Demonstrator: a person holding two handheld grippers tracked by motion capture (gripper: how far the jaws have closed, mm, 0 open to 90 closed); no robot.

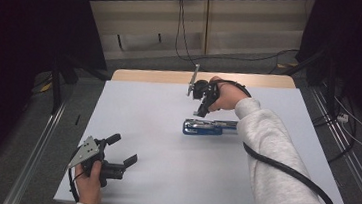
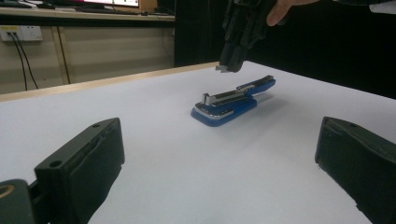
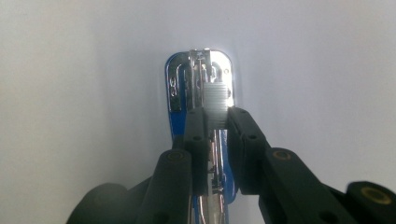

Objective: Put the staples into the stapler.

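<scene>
A white table (image 1: 164,145) is spreading across the room. Mid-table, a blue stapler (image 1: 209,128) is lying open, its far end hiding behind a sleeve (image 1: 269,155). The left gripper (image 1: 125,150) is resting wide apart, empty. The right gripper (image 3: 217,119) is hanging above the stapler, pinching a strip of staples (image 3: 216,103).

Both grippers are black. The left gripper (image 1: 123,151) carries a grey three-cornered plate (image 1: 85,152) on top, dotted with small holes, and a black cable loops from its base. Its jaws are thick, blocky slabs, each with a round hole near the edge. The right gripper (image 1: 202,110) has narrower black jaws with small screws set in them and brass-coloured pivots further back. A black cable (image 1: 287,172) trails over the light grey sleeve (image 1: 273,166), perhaps a sweatshirt's.
</scene>
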